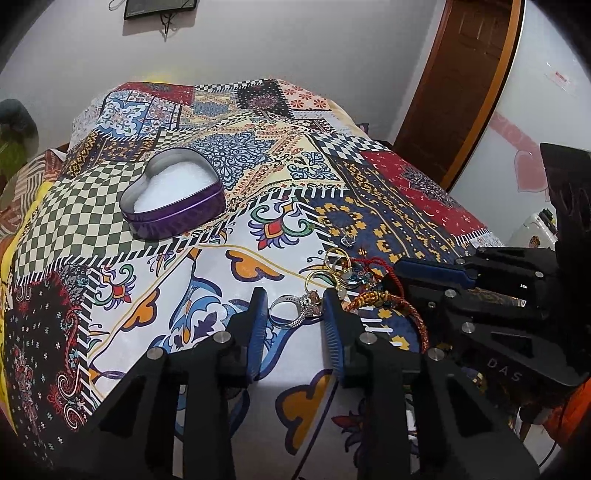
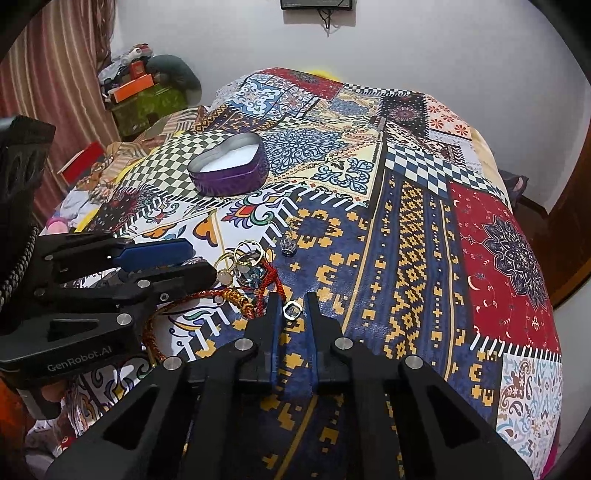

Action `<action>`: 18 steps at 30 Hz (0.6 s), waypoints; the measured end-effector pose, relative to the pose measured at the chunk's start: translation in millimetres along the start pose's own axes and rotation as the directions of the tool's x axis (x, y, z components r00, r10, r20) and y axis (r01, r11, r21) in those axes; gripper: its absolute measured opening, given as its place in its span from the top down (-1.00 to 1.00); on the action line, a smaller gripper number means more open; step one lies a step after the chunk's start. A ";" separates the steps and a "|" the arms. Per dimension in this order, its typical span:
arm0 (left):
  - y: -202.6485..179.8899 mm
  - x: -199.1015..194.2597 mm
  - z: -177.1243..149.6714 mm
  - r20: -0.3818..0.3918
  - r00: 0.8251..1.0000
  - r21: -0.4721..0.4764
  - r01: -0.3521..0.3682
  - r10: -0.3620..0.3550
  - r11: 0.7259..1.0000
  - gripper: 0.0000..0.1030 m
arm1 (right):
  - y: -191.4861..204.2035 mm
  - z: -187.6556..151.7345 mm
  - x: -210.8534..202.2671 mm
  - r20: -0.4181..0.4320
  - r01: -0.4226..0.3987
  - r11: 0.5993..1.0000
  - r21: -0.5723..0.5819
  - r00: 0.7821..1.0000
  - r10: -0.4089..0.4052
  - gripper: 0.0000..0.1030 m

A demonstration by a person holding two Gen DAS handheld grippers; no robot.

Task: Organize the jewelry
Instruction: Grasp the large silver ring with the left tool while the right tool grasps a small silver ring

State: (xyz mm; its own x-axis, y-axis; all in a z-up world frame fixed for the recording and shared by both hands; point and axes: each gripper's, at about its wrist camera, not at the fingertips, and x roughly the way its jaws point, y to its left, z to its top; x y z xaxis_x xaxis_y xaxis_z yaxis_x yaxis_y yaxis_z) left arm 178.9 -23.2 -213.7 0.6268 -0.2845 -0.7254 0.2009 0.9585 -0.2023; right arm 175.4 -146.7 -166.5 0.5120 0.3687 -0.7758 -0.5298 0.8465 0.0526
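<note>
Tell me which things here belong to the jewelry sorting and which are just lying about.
Part of the job:
- silver ring with stone, between the left tool fingers
- small square ring, between the right tool fingers
- gold rings
- red cord bracelet
- small crystal piece
- purple heart tin, open

Just lying about:
- patchwork bedspread
- orange box
- wooden door

A bedroom with a bed under a patchwork-print bedspread

The bedspread [image 2: 424, 206] covers the bed in checkered, floral and geometric panels of blue, red, yellow and white. Behind it stands a plain pale wall [image 1: 295, 44] with a dark framed panel [image 2: 317, 4] mounted high, cords dangling below. A brown wooden door [image 1: 465, 74] stands to one side; on the other, a striped curtain [image 2: 55, 74] hangs beside stacked boxes and clutter [image 2: 144, 88].
</note>
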 end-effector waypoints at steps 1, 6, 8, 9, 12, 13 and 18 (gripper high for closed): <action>-0.2 -0.2 0.1 0.000 1.000 -0.001 0.000 0.000 1.000 0.42 | 0.7 -0.2 -0.3 0.000 0.001 1.000 0.001 1.000 -0.001 0.80; 0.2 -3.8 1.2 0.002 1.000 -0.009 -0.006 0.006 1.000 0.42 | -1.4 1.0 -2.9 0.000 -0.004 1.000 0.021 1.000 0.004 0.81; 1.3 -5.9 1.8 0.005 1.000 -0.013 -0.010 0.010 1.000 0.42 | -1.7 1.5 -5.1 0.001 -0.005 1.000 0.031 1.000 0.005 0.81; 1.9 -7.8 2.5 0.008 1.000 -0.017 -0.010 0.011 1.000 0.42 | -1.9 2.2 -6.5 0.002 -0.004 0.999 0.037 1.000 0.004 0.81; 3.1 -15.3 4.6 0.026 1.000 -0.025 -0.017 0.017 1.000 0.62 | -3.2 5.5 -14.7 0.018 0.000 0.999 0.052 1.000 -0.001 0.81; 3.7 -17.6 5.7 0.026 0.999 -0.027 -0.017 0.018 0.999 0.72 | -3.2 7.3 -19.5 0.030 0.005 0.999 0.054 1.000 -0.006 0.80; 7.9 -30.2 11.0 0.053 0.998 -0.038 -0.020 0.022 0.999 0.74 | 0.1 17.3 -37.9 0.083 0.020 0.999 0.051 0.996 -0.024 0.81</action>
State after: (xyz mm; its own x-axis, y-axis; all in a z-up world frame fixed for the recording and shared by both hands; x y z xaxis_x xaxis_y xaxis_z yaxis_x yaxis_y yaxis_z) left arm 169.9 -7.2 -186.2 0.6698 -0.2639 -0.6941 0.1591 0.9640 -0.2129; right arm 167.6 -153.9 -126.3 0.5791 0.3786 -0.7220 -0.4844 0.8721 0.0688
